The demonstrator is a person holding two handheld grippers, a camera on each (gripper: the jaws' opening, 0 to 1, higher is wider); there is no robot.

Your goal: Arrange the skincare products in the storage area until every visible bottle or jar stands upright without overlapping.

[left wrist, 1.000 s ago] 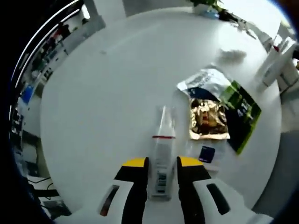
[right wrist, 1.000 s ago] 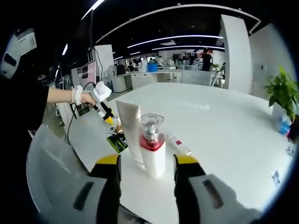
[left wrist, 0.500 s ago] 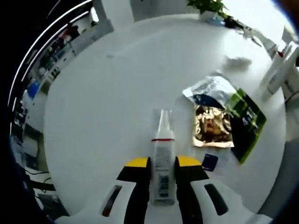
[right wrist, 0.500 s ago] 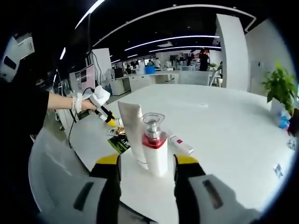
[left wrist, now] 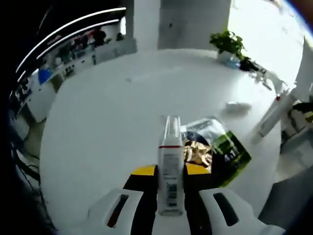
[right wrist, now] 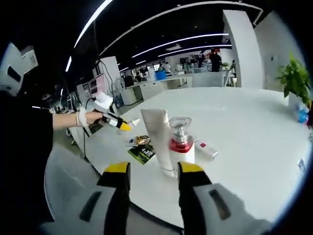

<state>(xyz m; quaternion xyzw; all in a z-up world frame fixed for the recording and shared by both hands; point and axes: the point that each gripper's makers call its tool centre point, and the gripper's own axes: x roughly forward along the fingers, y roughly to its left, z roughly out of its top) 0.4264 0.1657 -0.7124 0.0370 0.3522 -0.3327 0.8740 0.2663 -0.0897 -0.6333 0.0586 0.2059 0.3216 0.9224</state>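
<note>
Carrying the small spray bottle toward the group — not yet set upright

My left gripper is clamped on the small spray bottle at lower centre of the left gripper view, its clear cap pointing up the frame over the white table, the sachets just right of it. My right gripper hangs with its jaws apart and nothing between them, low in the right gripper view; beyond it the white tube and the pump bottle stand upright side by side, a small bottle lying flat to their right. Next, I judge, I tip my bottle base-down onto a bare spot near them — without touching either
</note>
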